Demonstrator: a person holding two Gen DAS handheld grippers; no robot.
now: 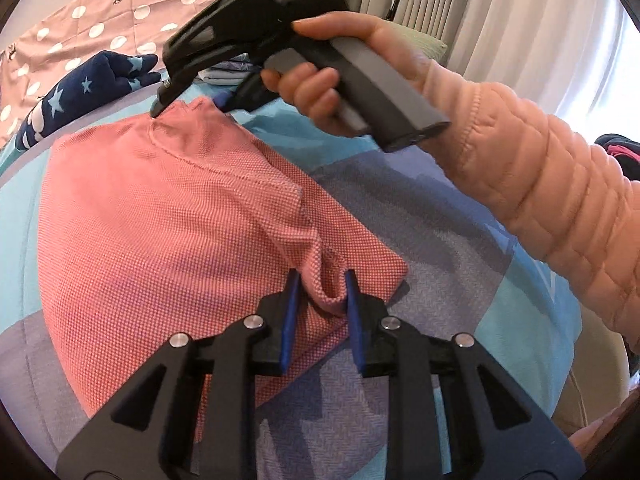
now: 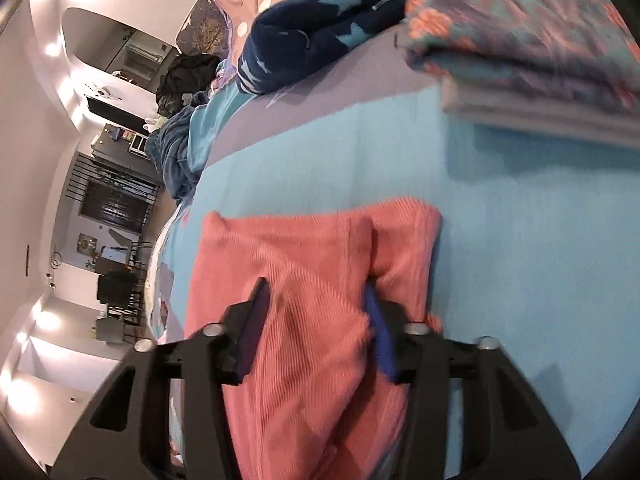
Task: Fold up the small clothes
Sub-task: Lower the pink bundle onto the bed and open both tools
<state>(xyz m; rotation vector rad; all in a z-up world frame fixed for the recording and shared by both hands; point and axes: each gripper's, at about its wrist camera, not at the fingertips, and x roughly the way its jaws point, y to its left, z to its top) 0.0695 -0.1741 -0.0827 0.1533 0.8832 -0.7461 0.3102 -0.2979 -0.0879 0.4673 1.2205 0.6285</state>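
Observation:
A small coral-pink knit garment (image 1: 160,208) lies on the blue and grey bedspread (image 1: 460,272). My left gripper (image 1: 320,280) stands at the garment's near right corner, blue pads apart, with a bunched fold of the fabric between them. My right gripper (image 1: 188,96), held by a hand in a peach sleeve, touches the garment's far edge by the collar. In the right wrist view the right gripper (image 2: 316,296) has wide-apart jaws with the pink fabric (image 2: 312,320) draped between and over them.
A navy star-patterned garment (image 1: 92,84) lies at the far left of the bed, also in the right wrist view (image 2: 316,28). A folded floral stack (image 2: 532,40) sits at the far right. A pink polka-dot cover (image 1: 120,12) lies behind. Curtains (image 1: 500,20) hang to the right.

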